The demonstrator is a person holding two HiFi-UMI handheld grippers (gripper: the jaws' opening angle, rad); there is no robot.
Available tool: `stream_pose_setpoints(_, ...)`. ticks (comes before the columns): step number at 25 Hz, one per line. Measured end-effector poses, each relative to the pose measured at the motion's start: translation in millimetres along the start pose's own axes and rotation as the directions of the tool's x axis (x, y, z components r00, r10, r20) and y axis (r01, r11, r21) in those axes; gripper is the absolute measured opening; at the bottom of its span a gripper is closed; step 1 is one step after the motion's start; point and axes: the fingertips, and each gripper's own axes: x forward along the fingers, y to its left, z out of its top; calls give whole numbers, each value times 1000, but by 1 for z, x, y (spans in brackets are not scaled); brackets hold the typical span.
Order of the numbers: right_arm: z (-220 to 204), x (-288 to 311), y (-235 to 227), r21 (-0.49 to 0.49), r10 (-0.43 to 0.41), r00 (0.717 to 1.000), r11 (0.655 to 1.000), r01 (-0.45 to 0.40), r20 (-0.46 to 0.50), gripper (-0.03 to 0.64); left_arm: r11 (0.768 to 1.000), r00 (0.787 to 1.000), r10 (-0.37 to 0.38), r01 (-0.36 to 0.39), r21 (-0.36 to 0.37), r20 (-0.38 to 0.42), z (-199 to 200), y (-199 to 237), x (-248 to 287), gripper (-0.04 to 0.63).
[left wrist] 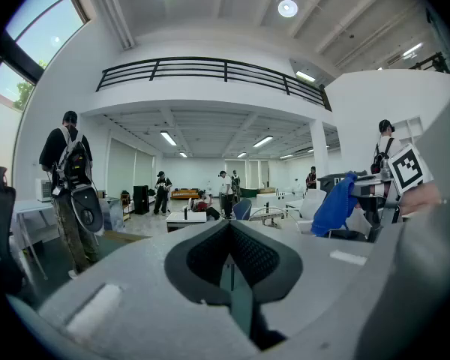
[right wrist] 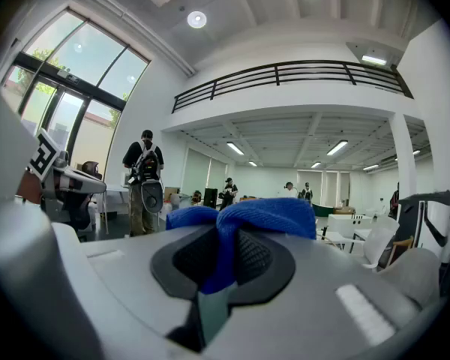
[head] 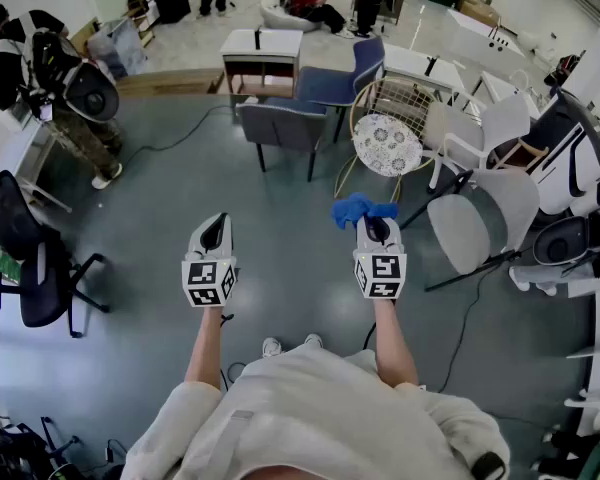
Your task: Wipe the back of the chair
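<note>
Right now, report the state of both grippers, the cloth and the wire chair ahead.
left gripper: shut, empty.
right gripper: shut on the blue cloth.
blue cloth: bunched, pinched between the jaws, clear of the chair.
wire chair: upright, round patterned cushion on its seat, not yet touched.

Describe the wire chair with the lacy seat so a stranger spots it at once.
Find the cluster of chairs on the floor just beyond the blue cloth in the right gripper. The wire chair stands nearest that cloth. Only it has a thin gold wire back and a round, white lace-patterned seat; its neighbours are blue padded chairs or plain white chairs.
</note>
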Motion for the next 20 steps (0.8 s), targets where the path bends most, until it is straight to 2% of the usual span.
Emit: stream_pose_setpoints(20, -7, 1, -27, 12, 49, 999, 999, -50, 9, 35, 1000, 1000, 7, -7, 13, 8, 10, -35, 30, 2)
